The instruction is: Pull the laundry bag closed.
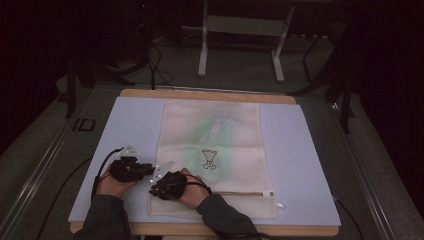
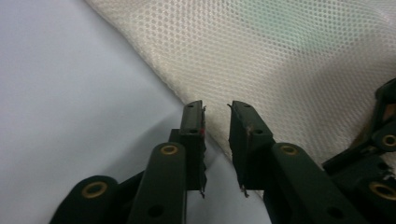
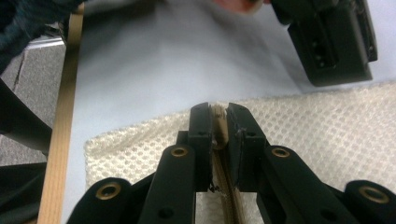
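On the desk (image 1: 300,150), which has a pale blue-grey top and a wooden edge, a cream mesh bag (image 1: 212,150) lies flat, its long side running from twelve o'clock to six o'clock in the high view. A faint green shape shows through the mesh toward twelve o'clock, and a small dark outline drawing (image 1: 209,159) sits near the bag's middle. A zip line crosses the bag near its six o'clock end, and a small white tag (image 1: 280,205) lies just beside the bag at about five o'clock.

Both hands come in from six o'clock, close together at the bag's seven o'clock corner. The left hand-held gripper (image 1: 131,169) rests just off the bag's nine o'clock edge, over the bare desk. In the left gripper view, the left hand-held gripper (image 2: 217,116) has a narrow gap between its jaws; the bag's edge (image 2: 280,70) runs right at the tips, and the pads do not seem to press on it, though the angle makes that hard to be sure of.

The right hand-held gripper (image 1: 169,185) sits on the bag's corner at about seven o'clock from the drawing. In the right gripper view, the right hand-held gripper (image 3: 218,114) is clamped on a thin raised fold of the bag's mesh and tan seam, which stands upright between the jaws. The bag (image 3: 327,135) spreads flat toward three o'clock, the left hand-held gripper's body hangs at one o'clock, and the desk's wooden edge (image 3: 63,130) runs along nine o'clock.
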Action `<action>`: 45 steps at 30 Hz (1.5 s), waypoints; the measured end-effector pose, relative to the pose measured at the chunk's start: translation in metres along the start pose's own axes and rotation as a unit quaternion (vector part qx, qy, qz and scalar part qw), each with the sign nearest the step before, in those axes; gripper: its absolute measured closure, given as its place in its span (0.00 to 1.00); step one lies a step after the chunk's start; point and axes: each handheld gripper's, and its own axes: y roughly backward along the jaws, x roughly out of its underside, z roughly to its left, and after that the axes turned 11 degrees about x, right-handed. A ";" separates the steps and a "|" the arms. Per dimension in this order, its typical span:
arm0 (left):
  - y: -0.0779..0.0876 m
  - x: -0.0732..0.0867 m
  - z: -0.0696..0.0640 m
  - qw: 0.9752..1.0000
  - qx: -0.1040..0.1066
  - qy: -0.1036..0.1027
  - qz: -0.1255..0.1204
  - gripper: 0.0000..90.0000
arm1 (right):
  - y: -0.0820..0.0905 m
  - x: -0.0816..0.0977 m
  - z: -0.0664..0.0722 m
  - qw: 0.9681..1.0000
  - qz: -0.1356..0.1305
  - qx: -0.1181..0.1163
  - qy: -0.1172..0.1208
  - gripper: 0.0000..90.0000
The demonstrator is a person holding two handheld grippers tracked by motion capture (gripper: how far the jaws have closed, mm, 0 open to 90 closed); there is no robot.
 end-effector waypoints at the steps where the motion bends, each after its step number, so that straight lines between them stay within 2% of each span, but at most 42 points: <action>1: 0.000 0.000 0.000 1.000 0.003 -0.001 0.001 0.86 | 0.000 0.001 0.000 1.000 -0.001 0.000 0.000 0.90; 6: -0.003 0.000 -0.004 0.999 0.036 -0.006 0.011 0.97 | 0.000 0.001 0.001 1.000 -0.003 0.003 0.002 0.90; 9: -0.004 0.000 -0.006 0.999 0.047 -0.011 0.018 0.99 | 0.000 0.002 0.000 1.000 -0.003 0.002 0.004 0.90; 16: -0.007 0.001 -0.012 0.998 0.048 -0.011 0.039 0.99 | 0.000 0.002 0.000 1.000 -0.004 0.004 0.010 0.90; 20: -0.012 0.003 -0.016 0.997 0.049 -0.011 0.059 0.99 | 0.000 0.002 0.001 1.000 -0.006 0.006 0.012 0.90; 31: -0.009 0.006 -0.021 0.997 0.037 0.010 0.071 0.99 | 0.001 0.004 0.003 1.000 -0.008 0.015 0.018 0.91; 36: -0.006 0.008 -0.019 0.996 0.044 0.033 0.073 1.00 | 0.001 0.005 0.003 1.000 -0.011 0.013 0.012 0.91; 45: -0.006 0.006 -0.020 0.995 0.040 0.027 0.083 1.00 | 0.003 0.006 0.003 1.000 -0.007 0.014 0.012 0.91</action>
